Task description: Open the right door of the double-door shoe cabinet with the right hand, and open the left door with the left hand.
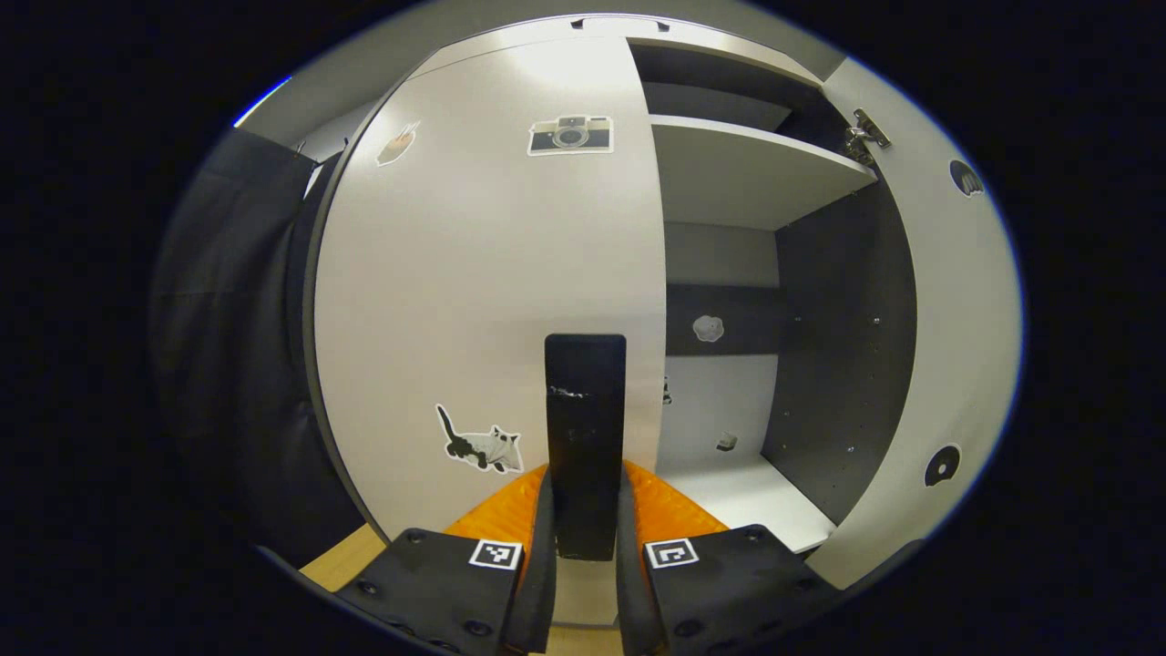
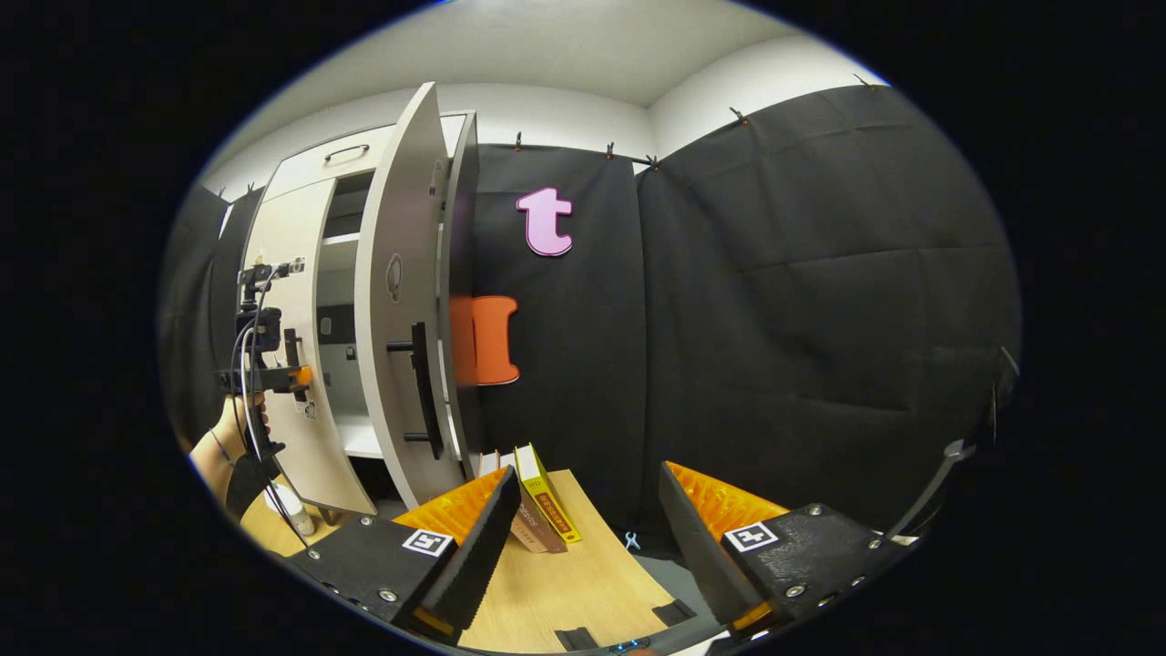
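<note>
Your left claw is clamped on the left door's handle, whose lower end is hidden between the fingers. That left door looks shut, pale, with camera and cat stickers. The right door stands swung wide, shelves bare inside. Your right claw hangs spread apart over the bench, holding nothing.

Black cloth walls, white ceiling, wooden tabletop.

L door handle bottom hidden btwn left gripper fingers.
</note>
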{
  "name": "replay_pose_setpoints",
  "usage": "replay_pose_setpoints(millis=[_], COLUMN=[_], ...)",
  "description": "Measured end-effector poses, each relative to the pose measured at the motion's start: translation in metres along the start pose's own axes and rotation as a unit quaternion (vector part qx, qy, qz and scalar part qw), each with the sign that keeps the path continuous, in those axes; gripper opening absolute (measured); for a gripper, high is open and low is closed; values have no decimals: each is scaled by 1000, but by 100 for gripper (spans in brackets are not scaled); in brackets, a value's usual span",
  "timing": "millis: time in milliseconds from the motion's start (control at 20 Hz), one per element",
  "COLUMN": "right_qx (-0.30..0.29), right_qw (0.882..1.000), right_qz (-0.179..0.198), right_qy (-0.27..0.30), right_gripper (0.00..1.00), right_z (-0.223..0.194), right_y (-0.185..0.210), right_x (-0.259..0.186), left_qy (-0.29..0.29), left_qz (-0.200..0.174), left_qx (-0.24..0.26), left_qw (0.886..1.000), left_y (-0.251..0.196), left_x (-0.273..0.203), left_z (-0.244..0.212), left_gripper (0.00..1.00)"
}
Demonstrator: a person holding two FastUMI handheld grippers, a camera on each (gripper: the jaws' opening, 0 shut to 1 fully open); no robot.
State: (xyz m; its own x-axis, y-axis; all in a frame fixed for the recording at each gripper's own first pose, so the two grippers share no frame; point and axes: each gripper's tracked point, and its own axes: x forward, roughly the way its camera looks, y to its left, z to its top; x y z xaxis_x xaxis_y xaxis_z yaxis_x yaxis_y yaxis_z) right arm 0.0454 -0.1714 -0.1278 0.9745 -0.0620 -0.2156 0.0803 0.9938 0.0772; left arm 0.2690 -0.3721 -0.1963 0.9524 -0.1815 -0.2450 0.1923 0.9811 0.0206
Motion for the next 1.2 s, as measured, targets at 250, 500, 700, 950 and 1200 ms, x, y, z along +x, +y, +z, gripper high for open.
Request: replay_pose_setpoints(millis=[250, 500, 700, 950, 1200], right_qx=[-8, -15, -7, -2, 4], right_qw=[1000, 999, 998, 996, 994], right_qz=[13, 34, 58, 87, 103], right_qy=[0, 0, -4, -15, -20], right_gripper=[93, 93, 93, 97, 97], right_z=[2, 7, 7, 12, 13], right_y=[21, 52, 82, 111, 129], right_x=[-8, 3, -2, -7, -5], left_qy=[0, -4, -1, -3, -5], left_qz=[-10, -51, -71, -76, -75], left_qx=[4, -5, -7, -14, -20], left_qw=[1000, 999, 997, 997, 997], left_y=[1, 13, 37, 62, 84], left_x=[-5, -43, -75, -98, -118], left_z=[-3, -2, -11, -15, -15], left_gripper=[10, 10, 10, 10, 9])
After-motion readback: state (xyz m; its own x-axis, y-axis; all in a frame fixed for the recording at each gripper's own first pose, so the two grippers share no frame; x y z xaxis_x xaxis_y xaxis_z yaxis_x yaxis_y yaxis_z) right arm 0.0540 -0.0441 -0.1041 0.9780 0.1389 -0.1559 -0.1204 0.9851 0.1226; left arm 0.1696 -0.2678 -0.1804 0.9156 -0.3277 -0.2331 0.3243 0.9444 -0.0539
